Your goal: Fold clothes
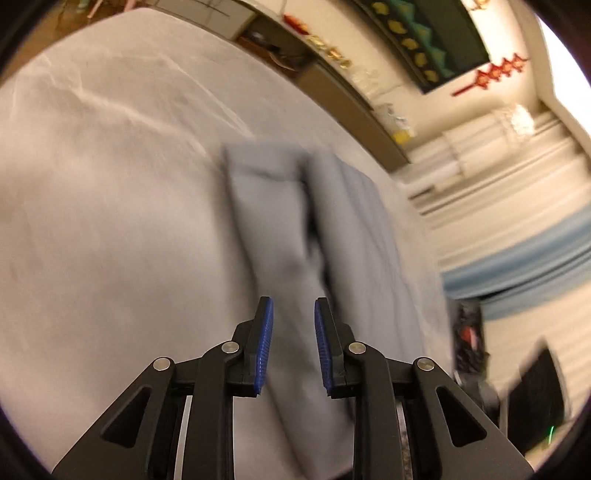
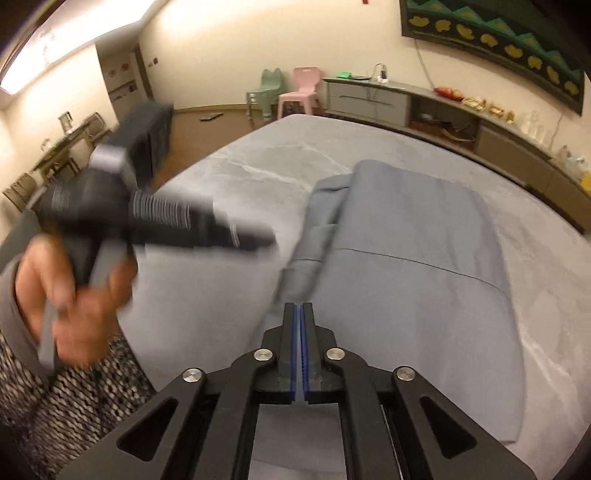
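A person stands at the near edge of a gray-covered bed (image 2: 258, 162), working two handheld grippers over a blue-gray garment (image 2: 413, 258) that lies on the bedspread. Nearest the garment's bottom edge, the right gripper (image 2: 299, 310) has its blue-padded fingers (image 2: 294, 332) pressed together, tips at a bunched fold of the cloth; whether any fabric is pinched between them cannot be made out. To the left of the garment, the left hand (image 2: 74, 295), blurred, grips the handle of the left gripper (image 1: 293, 314), whose dark body points toward the cloth. Seen from its own camera, that gripper's blue pads (image 1: 264, 343) stand apart with nothing between them, hovering over the garment (image 1: 314, 229), which shows as long folded panels with a dark crease running down the middle. In the right wrist view the garment is partly folded, one side turned over itself, a seam crossing its broad back panel. Beyond the garment, past the bed's far edge, a low sideboard (image 2: 369, 98) runs along the wall, with a pink chair (image 2: 301, 92) and a green chair (image 2: 264, 90) to its left. Above the sideboard hangs a dark wall hanging (image 2: 495, 33) with yellow and teal motifs.
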{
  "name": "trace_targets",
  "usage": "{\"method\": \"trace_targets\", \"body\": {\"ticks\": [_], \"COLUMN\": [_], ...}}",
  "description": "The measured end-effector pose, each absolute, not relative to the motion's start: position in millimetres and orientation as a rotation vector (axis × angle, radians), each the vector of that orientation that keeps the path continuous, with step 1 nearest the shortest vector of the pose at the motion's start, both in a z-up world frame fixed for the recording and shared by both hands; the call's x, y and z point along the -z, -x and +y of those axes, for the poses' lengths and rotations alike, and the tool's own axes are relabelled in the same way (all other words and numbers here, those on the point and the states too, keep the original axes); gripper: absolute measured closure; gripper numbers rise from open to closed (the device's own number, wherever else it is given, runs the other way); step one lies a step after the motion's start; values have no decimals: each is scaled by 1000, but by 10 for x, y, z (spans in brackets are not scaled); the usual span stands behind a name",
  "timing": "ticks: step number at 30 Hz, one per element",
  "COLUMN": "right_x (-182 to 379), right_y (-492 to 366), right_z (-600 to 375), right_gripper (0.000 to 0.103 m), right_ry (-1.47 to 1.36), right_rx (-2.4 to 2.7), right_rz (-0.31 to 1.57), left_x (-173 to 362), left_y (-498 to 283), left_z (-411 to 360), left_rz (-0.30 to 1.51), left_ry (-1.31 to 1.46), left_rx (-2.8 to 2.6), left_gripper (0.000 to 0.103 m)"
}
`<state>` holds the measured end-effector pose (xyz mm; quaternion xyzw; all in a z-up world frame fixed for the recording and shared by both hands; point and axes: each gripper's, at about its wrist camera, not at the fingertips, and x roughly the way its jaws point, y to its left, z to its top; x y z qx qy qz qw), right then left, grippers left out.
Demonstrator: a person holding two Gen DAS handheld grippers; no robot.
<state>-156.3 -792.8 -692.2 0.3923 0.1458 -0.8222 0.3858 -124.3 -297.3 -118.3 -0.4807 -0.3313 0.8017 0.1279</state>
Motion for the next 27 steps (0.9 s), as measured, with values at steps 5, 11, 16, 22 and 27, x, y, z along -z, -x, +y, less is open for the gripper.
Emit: {"method": "trace_targets", "body": {"ticks": [5, 11, 16, 22, 27], "right_x": [7307, 7632, 7595, 7421, 6757], "right_y": [1224, 1225, 1282, 1258, 1152], "right_z": [-8417, -7920, -7206, -6787, -6811], "right_gripper": [49, 77, 77, 76, 72], "right_ry": [-931, -1040, -1128, -1223, -1049], "right_rx": [2092, 2151, 2220, 2196, 2283], "right_rz": [693, 796, 773, 840, 756], "left_x": [1449, 1475, 1440, 1344, 1152], "left_y": [1893, 2199, 2144, 1687, 1560], "left_z": [-2799, -2597, -2514, -2441, -2561], "left_rz": [-702, -506, -384, -469, -596], "left_ry": [1596, 1633, 1622, 1557, 1423], "left_rx": [-2358, -2423, -2490, -2434, -2408], "left_gripper": [81, 76, 72, 74, 75]}}
